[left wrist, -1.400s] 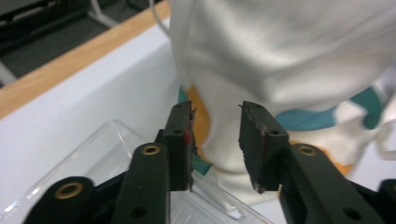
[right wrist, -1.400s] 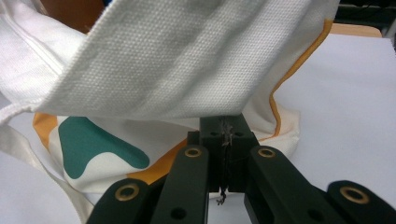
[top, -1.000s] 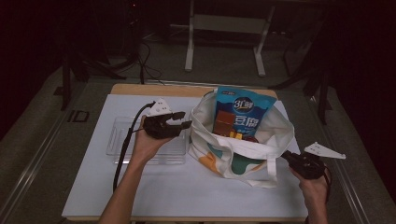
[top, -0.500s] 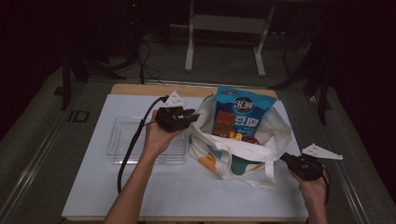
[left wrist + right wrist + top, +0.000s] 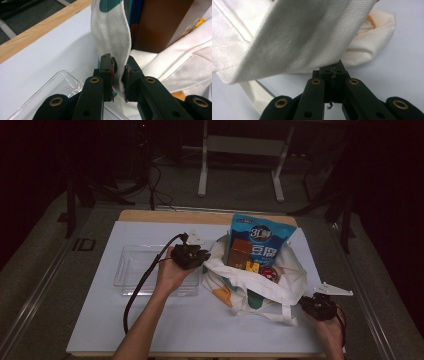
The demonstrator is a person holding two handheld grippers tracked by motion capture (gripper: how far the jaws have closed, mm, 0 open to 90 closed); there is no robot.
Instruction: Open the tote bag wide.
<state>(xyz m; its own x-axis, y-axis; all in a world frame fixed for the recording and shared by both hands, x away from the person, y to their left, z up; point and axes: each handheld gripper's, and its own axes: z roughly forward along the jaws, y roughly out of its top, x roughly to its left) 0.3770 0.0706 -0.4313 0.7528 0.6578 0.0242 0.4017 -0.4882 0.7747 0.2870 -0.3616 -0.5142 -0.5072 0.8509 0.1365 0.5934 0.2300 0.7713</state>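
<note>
High view: white tote bag (image 5: 260,282) sits mid-bench on the white mat, stuffed with a tall blue snack pouch (image 5: 260,242), a brown box (image 5: 238,254) and small items; clear plastic tray (image 5: 145,270) just left of it. Left gripper (image 5: 200,257) is at the bag's left rim, right gripper (image 5: 306,304) at the bag's near-right corner, close to the bench (image 5: 150,216) front edge. Left gripper view: fingers (image 5: 107,67) have just been closing, with a fold of the bag's woven rim (image 5: 112,37) between them; pads look to be pinching it, brown box right behind, tray corner (image 5: 60,80) below. Right gripper view: fingers (image 5: 333,72) pressed together, nothing visibly between them; the bag strap (image 5: 299,37) drapes just above the tips, maybe touching. Handling, my read: the cloth is soft, light and limp, contents top-heavy, so the pouch may tip if the rim gets yanked. Best hold is the hemmed rim or the straps, which are thicker and less slippery. Room: open mat ahead of and behind the bag; tray crowds the left, bench edge crowds the right hand.
</note>
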